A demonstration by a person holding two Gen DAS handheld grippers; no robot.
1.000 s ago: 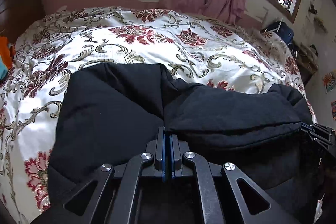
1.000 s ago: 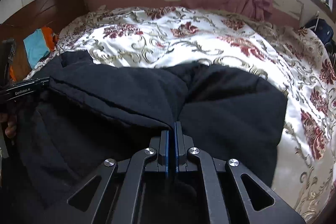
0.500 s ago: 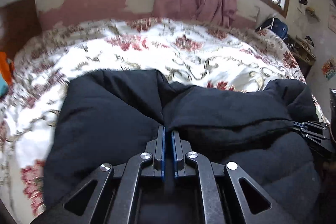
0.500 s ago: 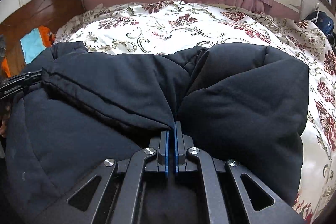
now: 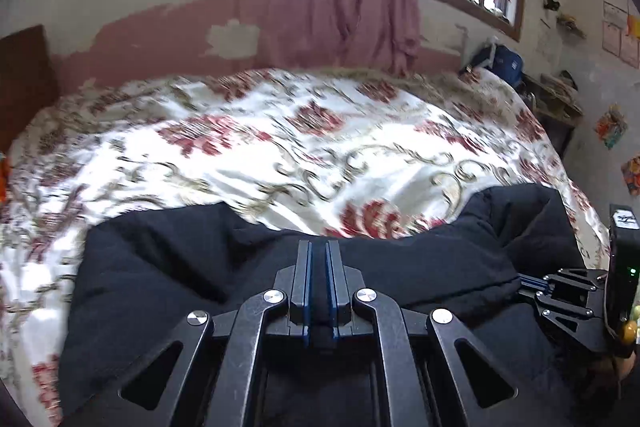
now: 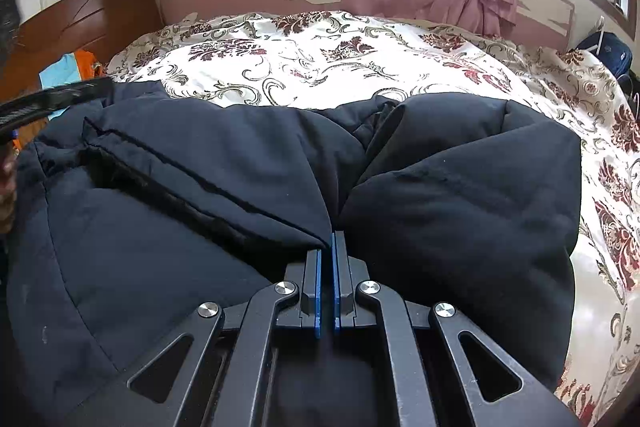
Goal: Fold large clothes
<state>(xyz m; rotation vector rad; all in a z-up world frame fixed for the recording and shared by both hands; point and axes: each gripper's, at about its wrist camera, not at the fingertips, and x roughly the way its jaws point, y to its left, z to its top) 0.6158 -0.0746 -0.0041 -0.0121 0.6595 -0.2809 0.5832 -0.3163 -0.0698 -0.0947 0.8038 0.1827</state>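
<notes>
A black padded jacket [image 6: 440, 195] lies folded on the flowered bedspread [image 6: 320, 67]. My right gripper [image 6: 327, 239] is shut on a fold of it, and the cloth runs in creases straight into the blue pads. The left wrist view shows the same grip at the jacket's right edge [image 5: 522, 283]. My left gripper [image 5: 319, 245] hovers over the near part of the jacket [image 5: 180, 275], jaws almost together, and no cloth shows pinched at the tips. From the right wrist it appears blurred [image 6: 104, 89], above the jacket's left corner and apart from it.
The bedspread [image 5: 280, 147] stretches on beyond the jacket to the wall. Pink curtains [image 5: 344, 11] hang under the window. A wooden headboard [image 6: 100, 15] and orange and blue cloth [image 6: 72, 63] are at the left. A blue bag [image 5: 500, 63] sits at the bed's far right.
My left gripper has let the jacket's corner go and risen off it, tilting up toward the wall. The right gripper keeps its hold, and the jacket has settled on the bed.
</notes>
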